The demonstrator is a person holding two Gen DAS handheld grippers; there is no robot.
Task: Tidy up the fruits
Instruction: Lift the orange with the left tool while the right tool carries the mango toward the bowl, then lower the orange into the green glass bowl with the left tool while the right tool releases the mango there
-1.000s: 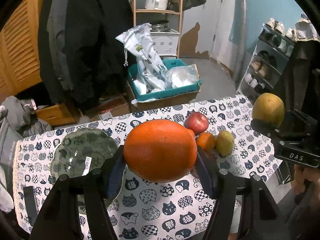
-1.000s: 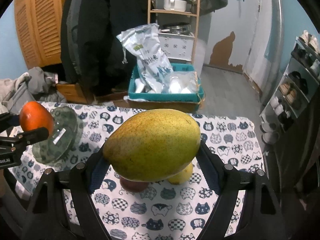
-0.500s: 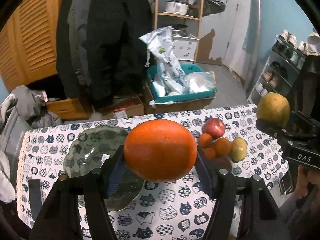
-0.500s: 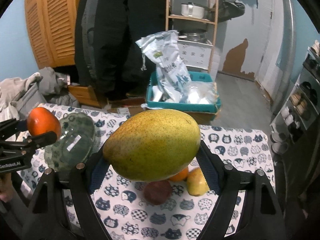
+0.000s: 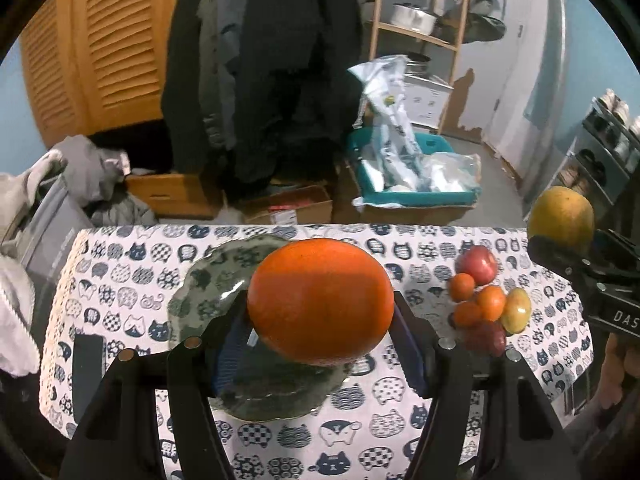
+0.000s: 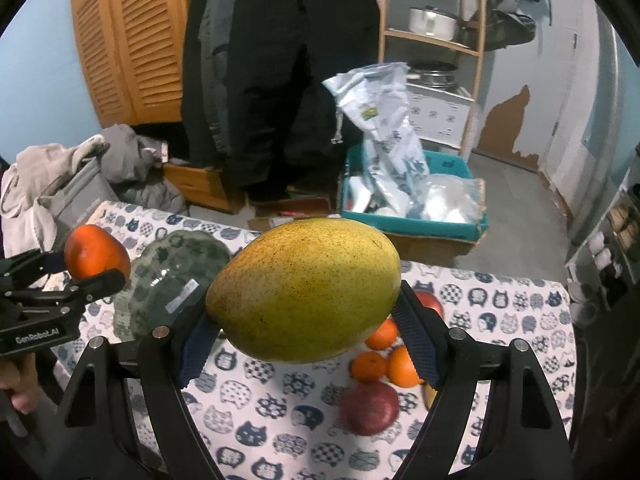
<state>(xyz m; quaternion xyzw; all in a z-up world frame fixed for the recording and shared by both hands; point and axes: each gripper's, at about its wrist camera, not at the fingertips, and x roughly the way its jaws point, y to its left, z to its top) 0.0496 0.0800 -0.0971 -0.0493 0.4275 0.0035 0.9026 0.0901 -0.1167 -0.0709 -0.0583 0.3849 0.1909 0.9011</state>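
The left gripper (image 5: pixel 320 320) pinches a large orange (image 5: pixel 320 302) between its blue-padded fingers (image 5: pixel 230 344), holding it in the air above a green glass plate (image 5: pixel 200 292) that lies on the table's left half. The right gripper (image 6: pixel 306 328) pinches a yellow-green mango (image 6: pixel 304 290) the same way, raised over the table's right side; from the left wrist view that mango (image 5: pixel 560 216) shows at the far right edge, clamped in the black tool.

On the cloth to the right of the plate sits a tight cluster of loose fruit — a red apple (image 5: pixel 476 266) at the back, three small tangerines (image 5: pixel 490 302) in front of it, a yellow-green pear-like fruit (image 5: pixel 516 310) just beside them and a darker red apple (image 5: pixel 486 338) nearest the camera, partly hidden by the left gripper's frame. In the right wrist view the mango covers much of this pile. A dark flat object (image 5: pixel 88 360) lies near the table's left edge; what it is cannot be told.

The table is covered by a white tablecloth (image 5: pixel 132 292) printed with round cat faces. Behind it stand a teal crate (image 5: pixel 412 196) stuffed with plastic bags, cardboard boxes, hanging dark coats (image 5: pixel 264 80), an orange louvred wardrobe (image 5: pixel 92 48) and a wooden shelf (image 6: pixel 436 40) carrying metal pots. Grey clothes (image 6: pixel 52 188) are heaped at left — a shoe rack (image 5: pixel 608 140) stands at right against the blue wall.
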